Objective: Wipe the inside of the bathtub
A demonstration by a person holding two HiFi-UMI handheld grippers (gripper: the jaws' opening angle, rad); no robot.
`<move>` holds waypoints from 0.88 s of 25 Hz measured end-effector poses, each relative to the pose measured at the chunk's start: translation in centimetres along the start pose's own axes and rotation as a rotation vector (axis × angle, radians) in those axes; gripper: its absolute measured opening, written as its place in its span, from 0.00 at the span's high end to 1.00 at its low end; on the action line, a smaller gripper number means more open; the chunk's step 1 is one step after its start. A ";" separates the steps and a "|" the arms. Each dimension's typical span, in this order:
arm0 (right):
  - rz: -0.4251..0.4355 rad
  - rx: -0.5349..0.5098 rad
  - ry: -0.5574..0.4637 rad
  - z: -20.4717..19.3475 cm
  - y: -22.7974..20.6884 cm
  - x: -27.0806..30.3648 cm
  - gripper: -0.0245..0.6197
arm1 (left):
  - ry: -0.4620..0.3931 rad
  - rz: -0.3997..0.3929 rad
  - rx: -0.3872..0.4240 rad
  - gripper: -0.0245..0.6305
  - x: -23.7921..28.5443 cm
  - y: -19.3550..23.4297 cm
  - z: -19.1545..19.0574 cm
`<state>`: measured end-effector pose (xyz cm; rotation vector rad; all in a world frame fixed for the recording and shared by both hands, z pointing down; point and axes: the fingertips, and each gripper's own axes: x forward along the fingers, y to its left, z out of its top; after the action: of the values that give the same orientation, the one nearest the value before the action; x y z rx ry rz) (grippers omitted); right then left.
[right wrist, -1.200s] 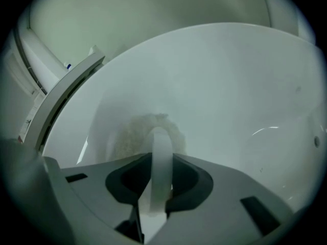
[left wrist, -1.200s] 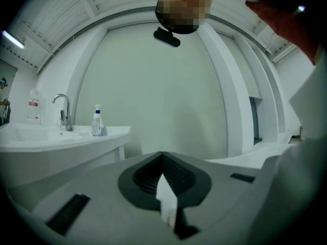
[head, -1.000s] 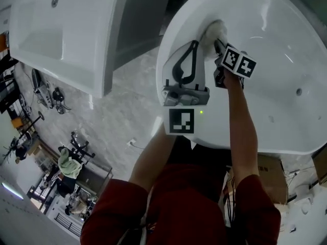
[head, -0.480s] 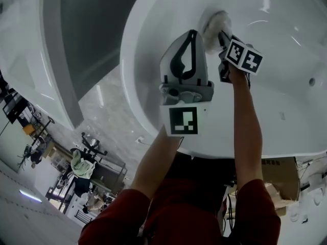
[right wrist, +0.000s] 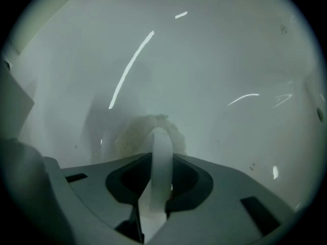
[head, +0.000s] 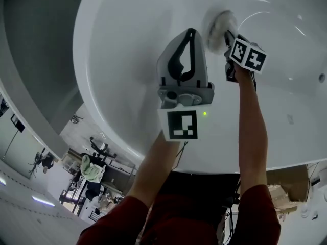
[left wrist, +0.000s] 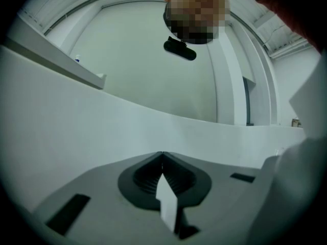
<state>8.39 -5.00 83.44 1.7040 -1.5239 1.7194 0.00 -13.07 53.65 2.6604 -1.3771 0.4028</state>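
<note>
The white bathtub (head: pixel 127 45) fills the head view. My right gripper (head: pixel 226 35) is shut on the white loop handle (right wrist: pixel 161 157) of a round fluffy wiping pad (head: pixel 218 25), and the pad is pressed flat against the tub's glossy inner wall (right wrist: pixel 214 65). In the right gripper view the pad (right wrist: pixel 134 134) shows just beyond the jaws, partly hidden by them. My left gripper (head: pixel 190 32) hovers beside it to the left, over the tub's inside, with its jaws shut and nothing between them. Its own view shows the left gripper (left wrist: pixel 162 155) pointing at the tub's curved rim (left wrist: pixel 76 126).
A small round fitting (head: pixel 322 77) sits in the tub wall at the far right. A second white tub (head: pixel 20 86) curves along the left edge. Racks and clutter (head: pixel 92 172) stand on the floor lower left. A cardboard box (head: pixel 286 180) lies lower right.
The head view has swung closer over the tub, pushing the second tub and the floor off to the left. The right gripper and pad have slid slightly right along the wall. The left gripper stays alongside.
</note>
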 end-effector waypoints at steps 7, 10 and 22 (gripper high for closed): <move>-0.047 -0.002 0.018 -0.5 -3.4 2.2 0.80 | 0.028 -0.048 -0.002 0.94 1.9 -2.2 -3.1; -0.081 -0.003 0.037 -0.9 -5.1 3.2 0.80 | 0.030 -0.061 -0.007 0.94 2.4 -3.0 -3.6; -0.197 -0.008 0.086 -1.7 -7.7 4.4 0.81 | 0.036 -0.084 0.004 0.94 3.1 -3.1 -4.2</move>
<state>12.40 -2.59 91.18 1.6904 -1.2777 1.6596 3.46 -12.73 58.56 2.6896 -1.2502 0.4429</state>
